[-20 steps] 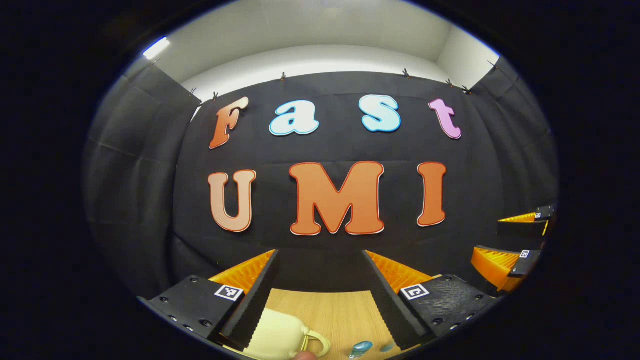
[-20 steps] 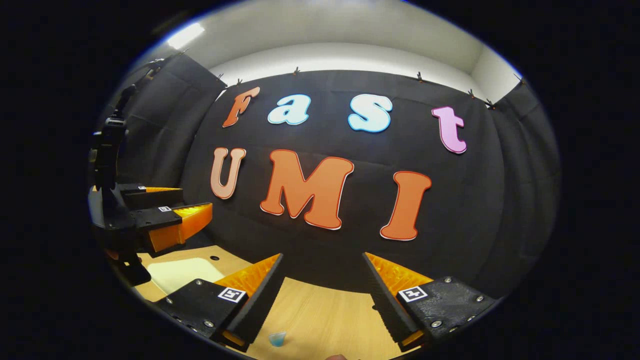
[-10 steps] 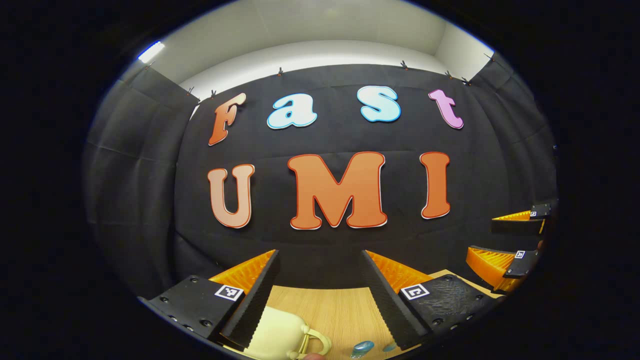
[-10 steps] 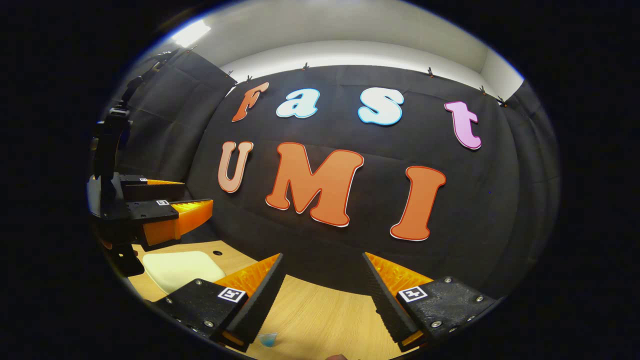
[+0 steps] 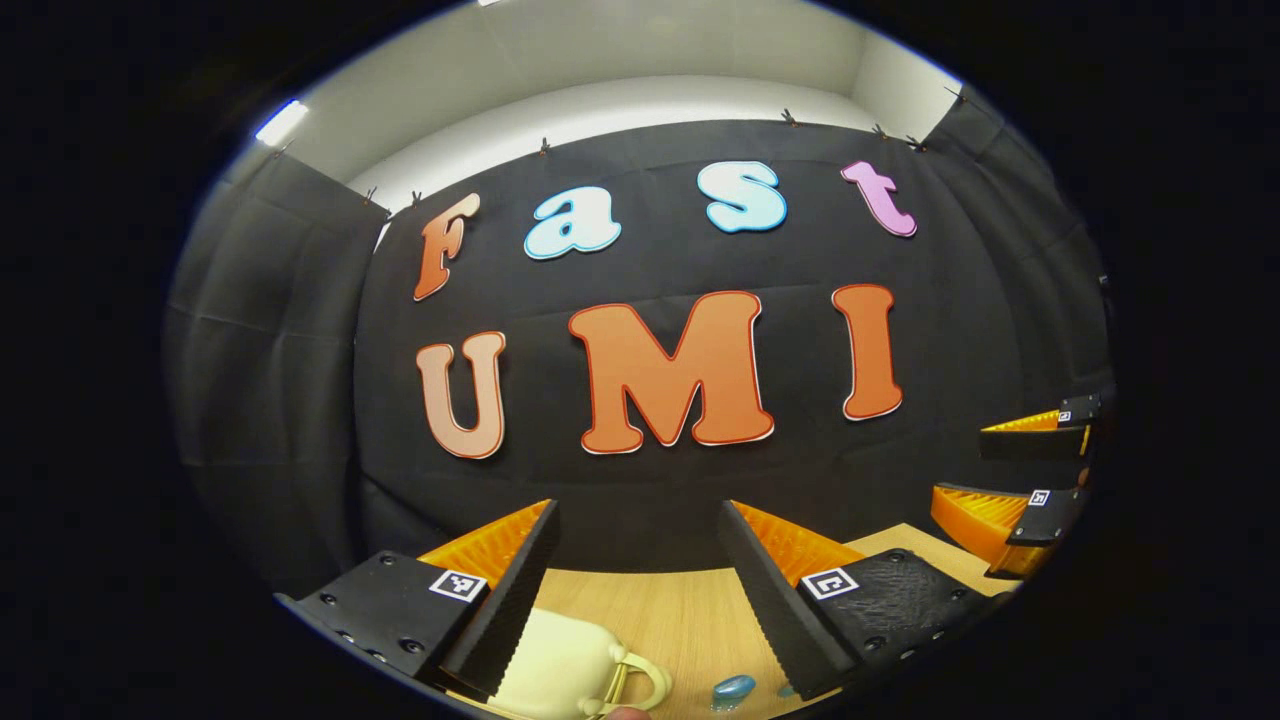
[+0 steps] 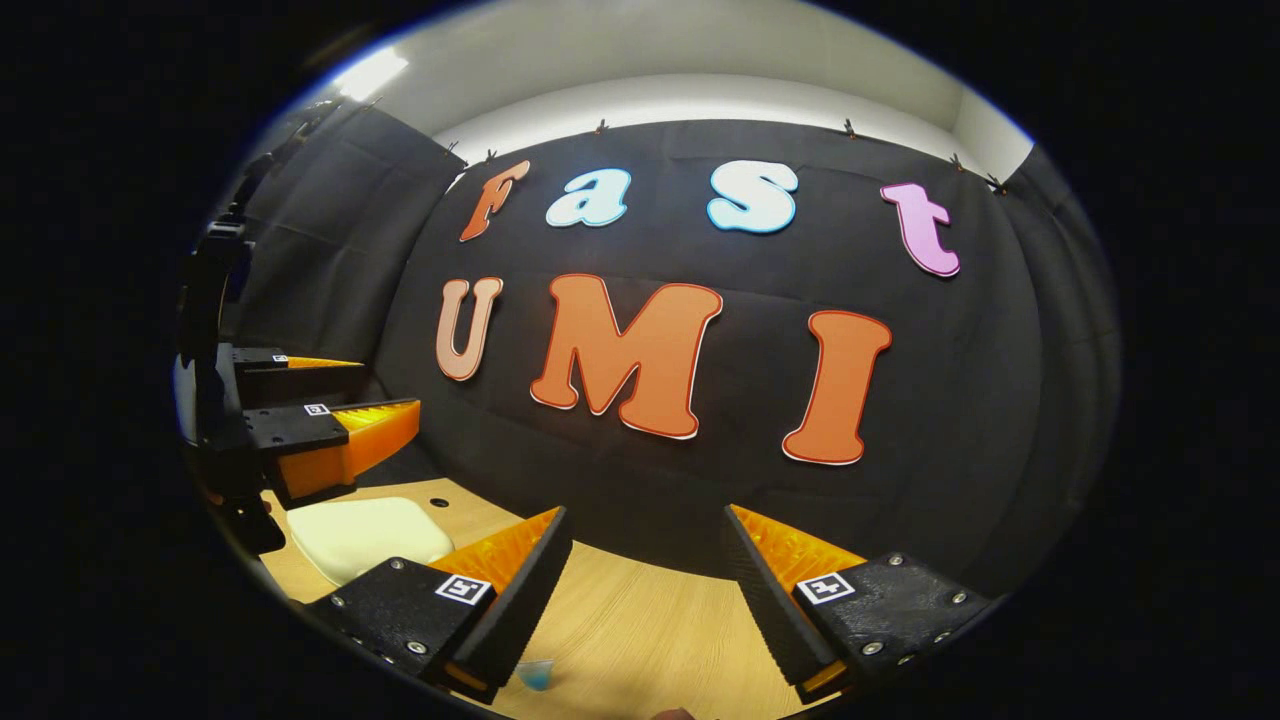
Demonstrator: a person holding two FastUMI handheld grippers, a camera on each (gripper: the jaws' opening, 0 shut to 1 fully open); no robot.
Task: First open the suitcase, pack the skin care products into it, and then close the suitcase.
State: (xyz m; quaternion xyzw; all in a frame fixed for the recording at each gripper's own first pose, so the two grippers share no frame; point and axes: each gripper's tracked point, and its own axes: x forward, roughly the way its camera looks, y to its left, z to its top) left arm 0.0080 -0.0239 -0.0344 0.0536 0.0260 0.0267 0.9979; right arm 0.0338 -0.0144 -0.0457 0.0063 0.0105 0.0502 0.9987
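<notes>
Cream suitcase (image 5: 560,668), lid down, on wooden desk (image 5: 680,620); left tool (image 5: 640,590) above it, right tool (image 6: 645,590) beside, both wide, empty. Opening pending: grasp handle (image 5: 640,682).

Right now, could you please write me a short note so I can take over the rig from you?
Left gripper: open, holding nothing, above the wooden table.
Right gripper: open, holding nothing.
The cream suitcase lies on the table, closed as far as I can see, just below the left gripper's fingers.
A small blue item lies on the table beside the suitcase.
Done: nothing.
Left: open the suitcase, pack, close.
</notes>
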